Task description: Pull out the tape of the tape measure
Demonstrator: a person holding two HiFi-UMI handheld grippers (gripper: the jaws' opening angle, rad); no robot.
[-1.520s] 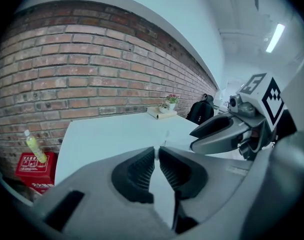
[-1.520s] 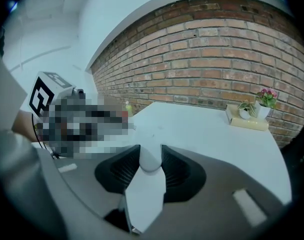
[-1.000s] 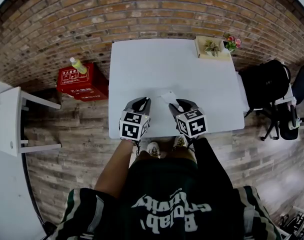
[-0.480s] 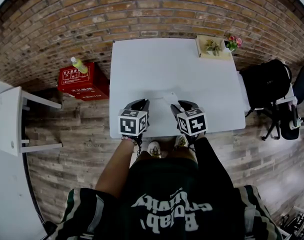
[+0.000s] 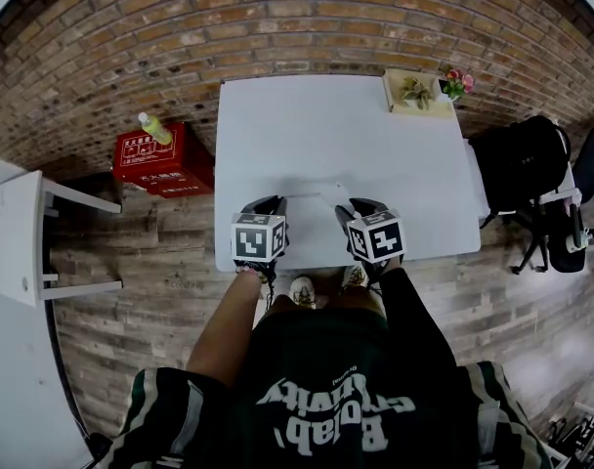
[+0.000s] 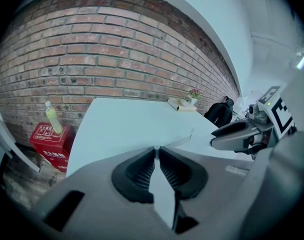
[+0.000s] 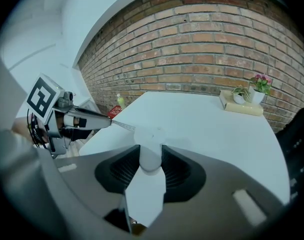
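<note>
A small white tape measure [image 7: 150, 134] sits clamped between the pads of my right gripper [image 7: 151, 146] over the near part of the white table [image 5: 307, 125]. Its thin tape [image 7: 123, 126] runs off to the left and ends in the tips of my left gripper [image 7: 108, 122]. In the left gripper view, the nearly closed left gripper [image 6: 156, 148] pinches the end of the tape [image 6: 181, 141], with the right gripper [image 6: 242, 135] off to the right. In the head view, the left gripper [image 5: 265, 206] and right gripper [image 5: 354, 206] stand side by side near the table's front edge.
A wooden tray with small potted plants [image 5: 414, 93] sits at the table's far right corner. A red box [image 5: 160, 161] with a bottle [image 5: 152, 127] on it is on the floor to the left. A black bag on a chair [image 5: 517, 159] stands at right. A brick wall lies behind.
The left gripper has swung a little to the left, away from the right one, and the gap between their tips has widened. The jaws of both have not moved.
</note>
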